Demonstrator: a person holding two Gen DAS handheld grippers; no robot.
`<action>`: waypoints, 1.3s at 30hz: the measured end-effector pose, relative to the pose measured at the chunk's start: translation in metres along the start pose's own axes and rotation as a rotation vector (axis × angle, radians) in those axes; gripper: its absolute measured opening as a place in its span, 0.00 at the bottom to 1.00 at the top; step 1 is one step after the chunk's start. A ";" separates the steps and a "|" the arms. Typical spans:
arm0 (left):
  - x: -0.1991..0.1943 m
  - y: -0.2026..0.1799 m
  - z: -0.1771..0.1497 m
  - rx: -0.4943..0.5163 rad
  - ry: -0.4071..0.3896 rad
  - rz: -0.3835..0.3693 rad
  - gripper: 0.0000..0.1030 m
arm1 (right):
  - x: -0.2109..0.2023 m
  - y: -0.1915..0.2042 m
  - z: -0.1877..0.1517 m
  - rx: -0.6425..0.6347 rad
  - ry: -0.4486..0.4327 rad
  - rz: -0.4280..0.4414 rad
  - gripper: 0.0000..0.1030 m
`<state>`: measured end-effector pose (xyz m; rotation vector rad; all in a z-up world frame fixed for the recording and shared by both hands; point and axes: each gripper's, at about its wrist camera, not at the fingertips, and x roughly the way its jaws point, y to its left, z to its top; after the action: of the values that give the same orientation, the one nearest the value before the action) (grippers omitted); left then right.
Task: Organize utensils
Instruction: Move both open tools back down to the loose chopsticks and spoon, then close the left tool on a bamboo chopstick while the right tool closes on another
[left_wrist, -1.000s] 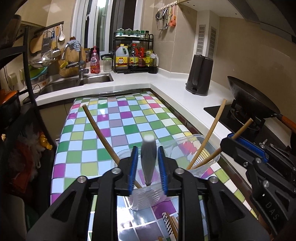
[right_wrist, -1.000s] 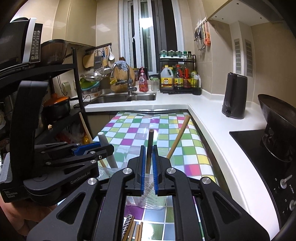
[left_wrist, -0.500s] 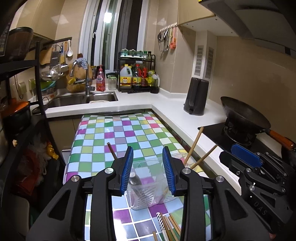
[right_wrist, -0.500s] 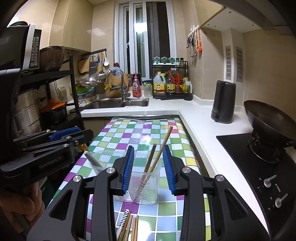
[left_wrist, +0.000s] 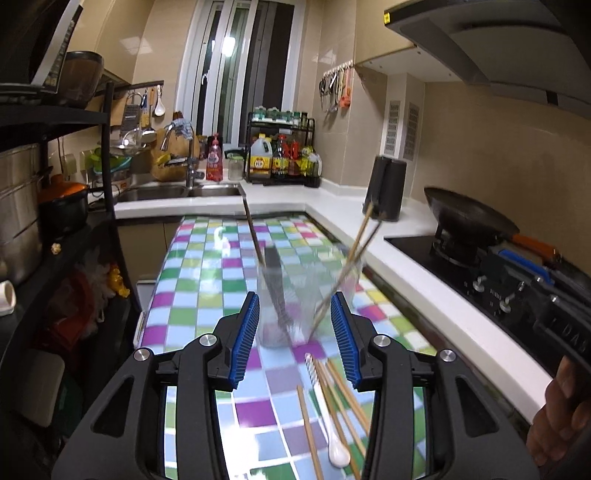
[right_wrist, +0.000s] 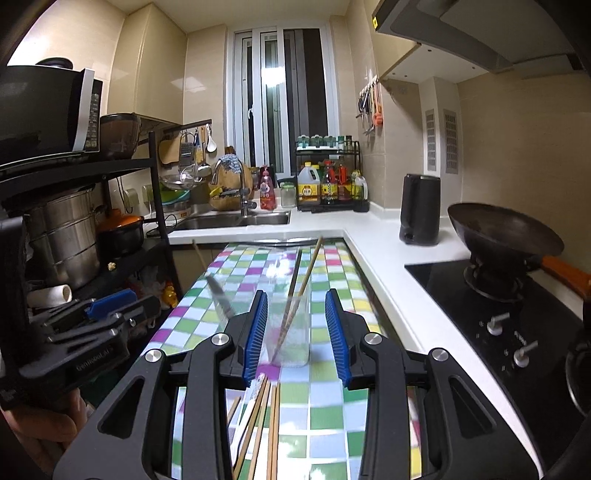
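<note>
A clear plastic holder (left_wrist: 308, 299) stands on the checkered table (left_wrist: 207, 291); it also shows in the right wrist view (right_wrist: 290, 332). It holds wooden chopsticks (left_wrist: 360, 236) and a grey utensil (left_wrist: 275, 284). My left gripper (left_wrist: 297, 343) is open and empty, just short of the holder. My right gripper (right_wrist: 295, 338) is open and empty, also short of it. Loose chopsticks (left_wrist: 341, 391) and a white spoon (left_wrist: 338, 454) lie on the table under the grippers; the chopsticks show in the right wrist view (right_wrist: 258, 421) too.
A stove with a black wok (right_wrist: 502, 236) is on the right, a black kettle (right_wrist: 419, 210) on the white counter behind. A sink (right_wrist: 236, 219) and bottle rack (right_wrist: 328, 184) stand at the back. A black shelf with pots (right_wrist: 66, 236) stands left of the table.
Both grippers let go of their utensils into the holder, opened, and pulled back from it. Loose chopsticks and the spoon have come into view.
</note>
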<state>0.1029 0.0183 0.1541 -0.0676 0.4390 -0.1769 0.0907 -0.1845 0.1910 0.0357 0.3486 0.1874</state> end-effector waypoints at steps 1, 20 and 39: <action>-0.002 -0.001 -0.009 -0.003 0.010 0.000 0.39 | -0.004 0.001 -0.007 0.000 0.005 0.002 0.33; -0.014 -0.012 -0.096 0.041 0.110 0.031 0.38 | -0.028 -0.014 -0.095 0.025 0.116 -0.017 0.20; 0.018 -0.017 -0.146 -0.070 0.320 -0.018 0.30 | 0.035 -0.004 -0.182 0.031 0.394 0.060 0.18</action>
<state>0.0535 -0.0053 0.0161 -0.1123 0.7638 -0.1911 0.0616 -0.1814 0.0073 0.0393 0.7435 0.2484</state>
